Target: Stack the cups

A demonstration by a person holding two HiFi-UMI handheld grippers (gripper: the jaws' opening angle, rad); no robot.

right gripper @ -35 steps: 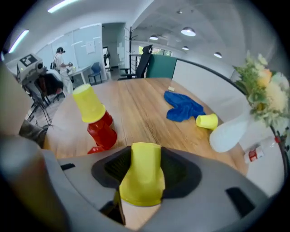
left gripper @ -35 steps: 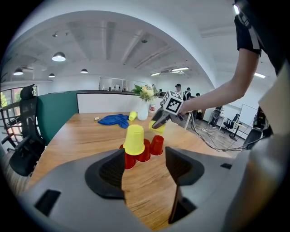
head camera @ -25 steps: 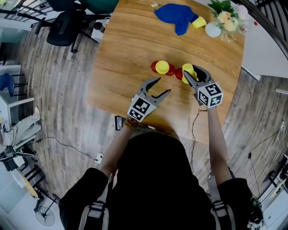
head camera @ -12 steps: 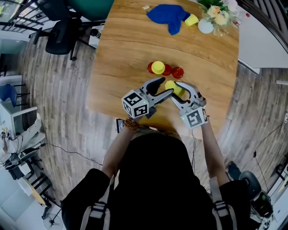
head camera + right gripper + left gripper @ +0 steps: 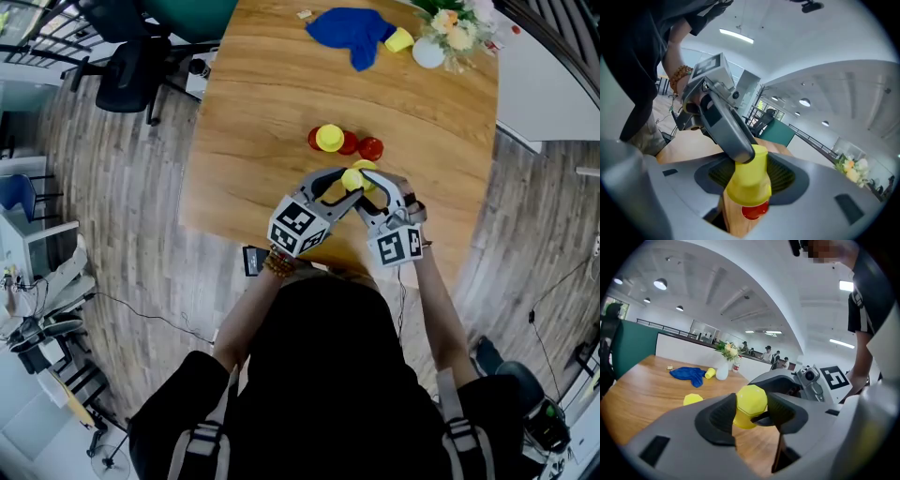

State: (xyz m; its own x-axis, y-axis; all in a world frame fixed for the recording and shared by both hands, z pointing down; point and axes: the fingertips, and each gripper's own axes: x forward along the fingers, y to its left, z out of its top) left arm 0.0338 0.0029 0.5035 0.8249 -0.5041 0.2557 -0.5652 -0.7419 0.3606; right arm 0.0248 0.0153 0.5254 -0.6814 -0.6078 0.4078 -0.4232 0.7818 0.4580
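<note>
A yellow cup (image 5: 354, 177) hangs above the wooden table (image 5: 253, 112), caught between both grippers. My right gripper (image 5: 372, 181) is shut on the cup's body (image 5: 747, 180). My left gripper (image 5: 339, 184) has just been closing, and its pads now touch the cup's base (image 5: 751, 401) on both sides. Beyond them on the table, a yellow cup sits upside down on a red one (image 5: 329, 139), and a lone red cup (image 5: 370, 149) stands beside that pair.
A blue cloth (image 5: 352, 30), another yellow cup (image 5: 398, 40) and a white vase of flowers (image 5: 429, 52) lie at the table's far end. A dark chair (image 5: 141, 56) stands off the far left corner. The near table edge runs just below the grippers.
The right gripper brought the yellow cup from beside the red cups toward the person and rolled it. The left gripper rose to meet it and closed around the cup's base.
</note>
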